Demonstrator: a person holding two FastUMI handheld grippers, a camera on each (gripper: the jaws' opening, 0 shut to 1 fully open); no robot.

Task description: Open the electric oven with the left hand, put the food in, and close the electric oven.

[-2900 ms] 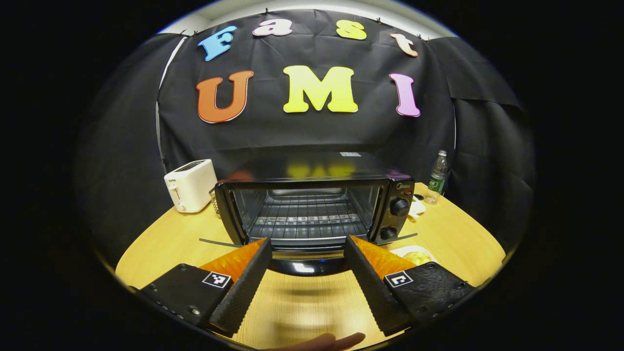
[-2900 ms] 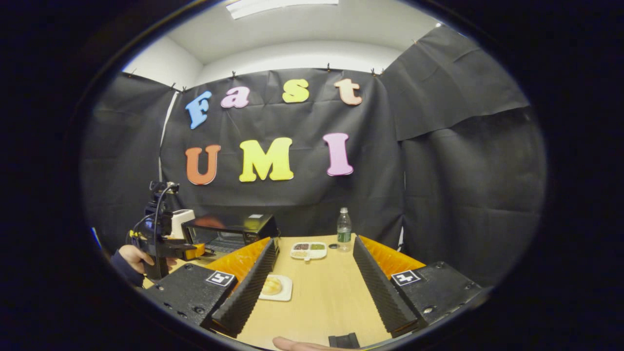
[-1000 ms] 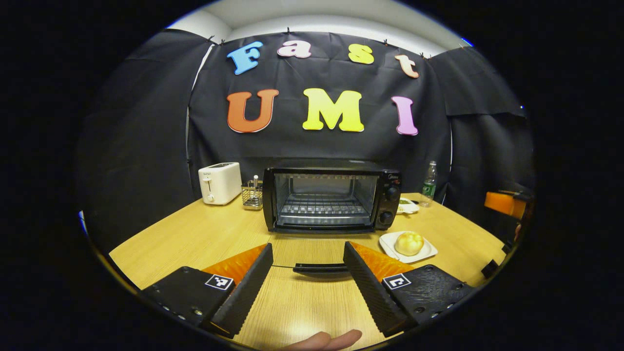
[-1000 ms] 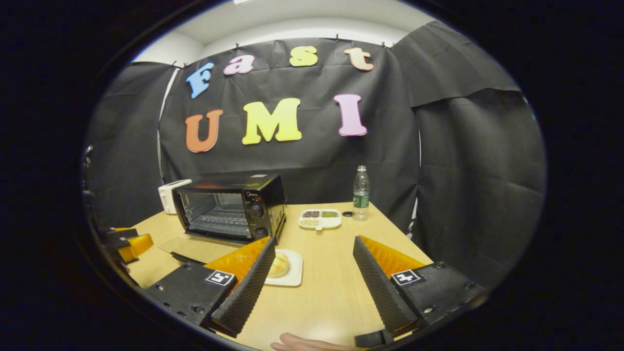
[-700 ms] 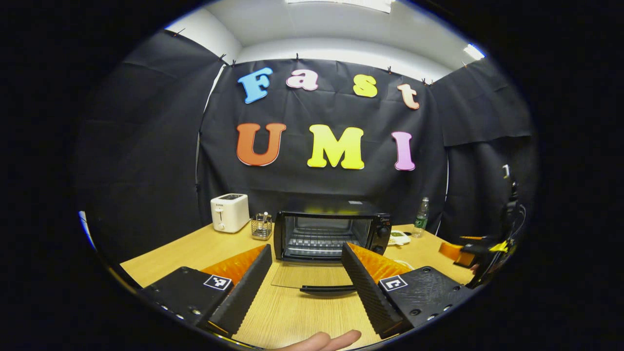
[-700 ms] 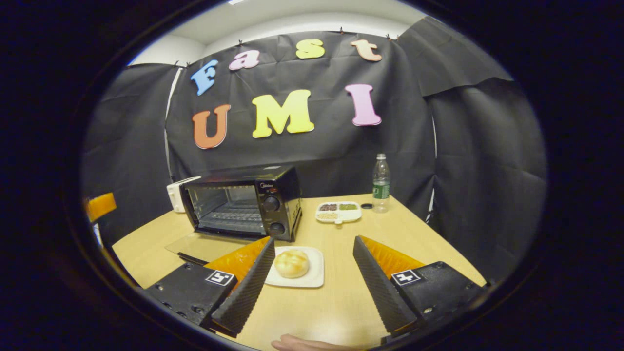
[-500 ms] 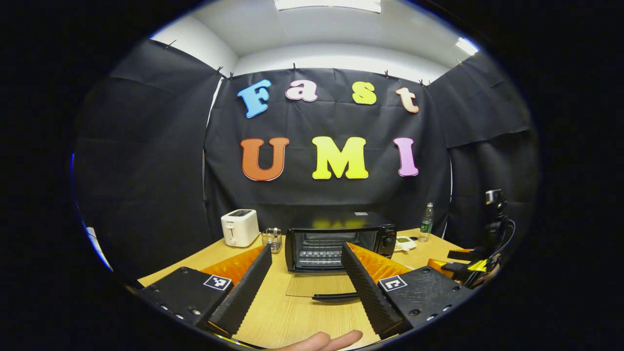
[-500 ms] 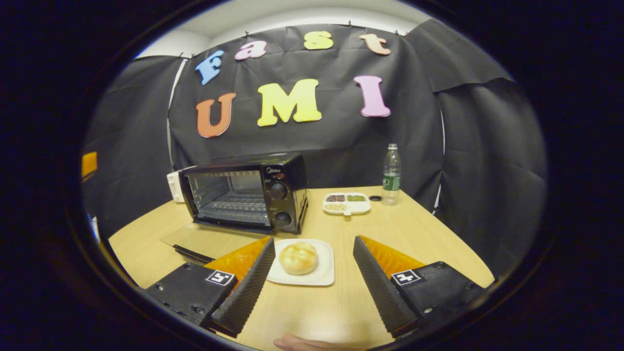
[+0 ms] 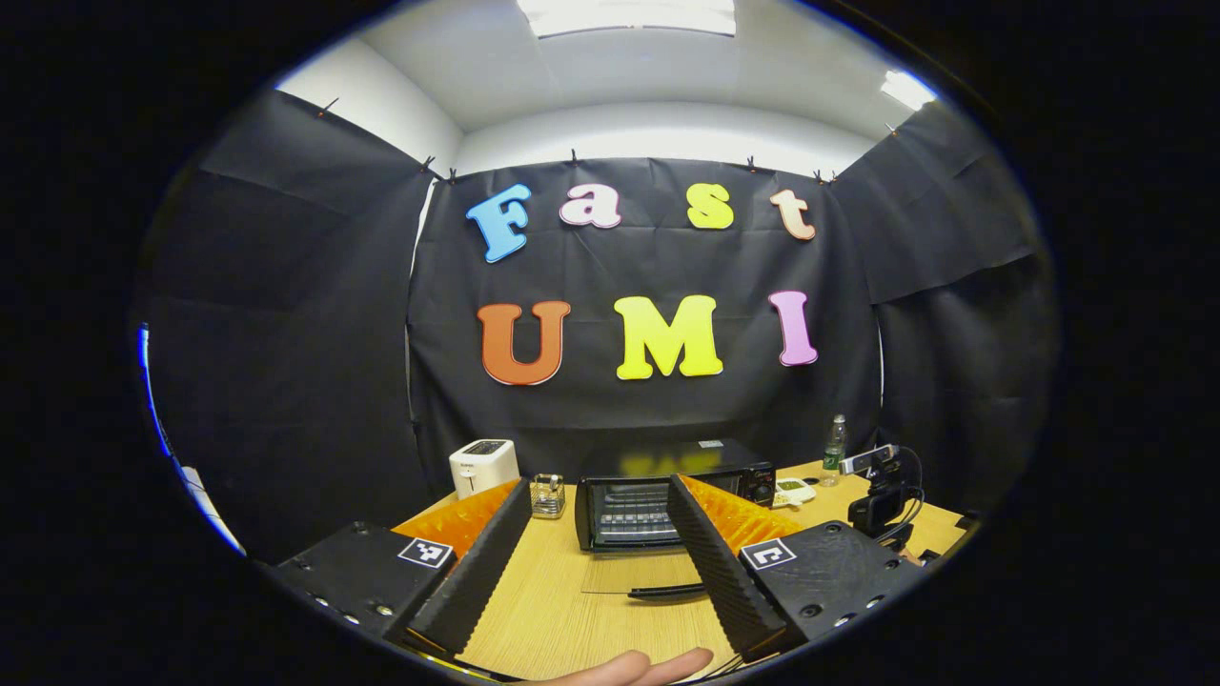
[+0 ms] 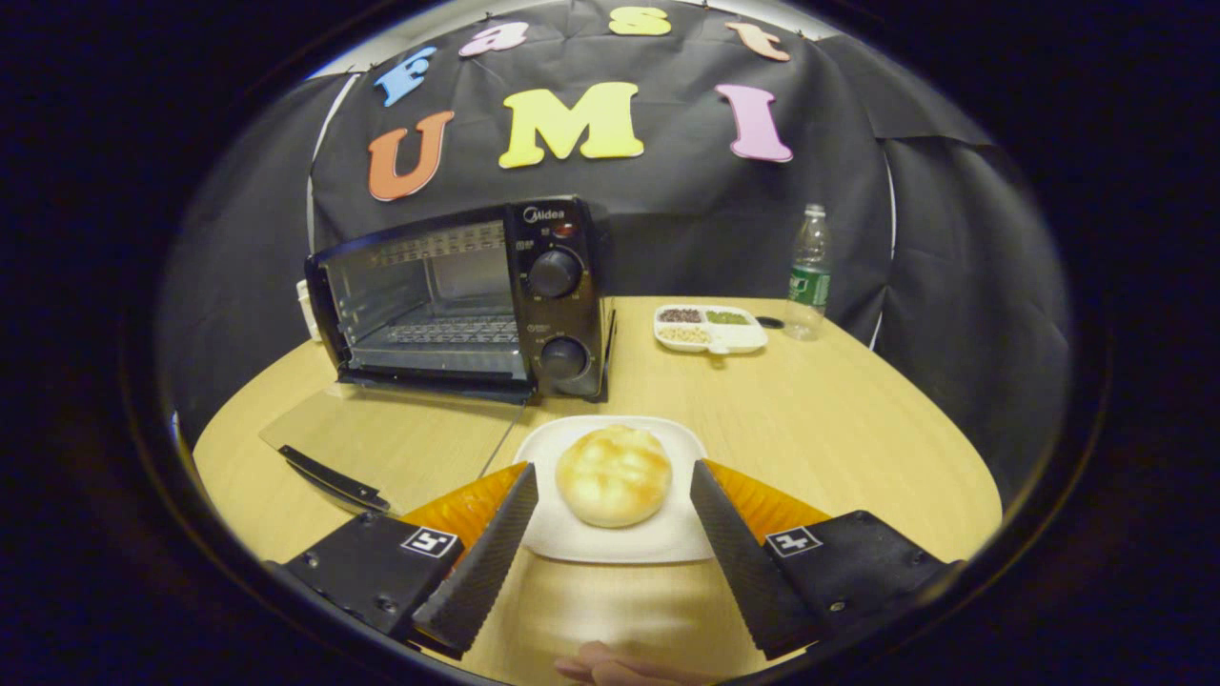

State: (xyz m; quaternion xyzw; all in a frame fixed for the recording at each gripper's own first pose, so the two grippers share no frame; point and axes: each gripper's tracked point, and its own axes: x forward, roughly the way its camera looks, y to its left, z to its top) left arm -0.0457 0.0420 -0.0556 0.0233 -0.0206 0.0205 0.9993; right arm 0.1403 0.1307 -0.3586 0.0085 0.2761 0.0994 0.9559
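Observation:
The black electric oven (image 10: 457, 295) stands on the wooden table with its glass door (image 10: 400, 438) folded down flat, handle (image 10: 334, 481) toward me. A round bun (image 10: 613, 474) sits on a white plate (image 10: 610, 545) in front of the oven's knobs. My right gripper (image 10: 614, 467) is open, low over the plate, with the bun between its fingertips and a gap on each side. In the left gripper view the oven (image 9: 629, 510) is farther off. My left gripper (image 9: 596, 534) is open and holds nothing, back from the door handle (image 9: 662, 591).
A white toaster (image 9: 484, 465) and a wire utensil holder (image 9: 547, 495) stand left of the oven. A sectioned dish (image 10: 710, 329), a bottle cap (image 10: 770, 322) and a water bottle (image 10: 808, 272) are at the back right. The table edge curves close on both sides.
My left gripper has drawn back from the open oven and tilted up. My right gripper has come forward and down until the bun lies between its fingers.

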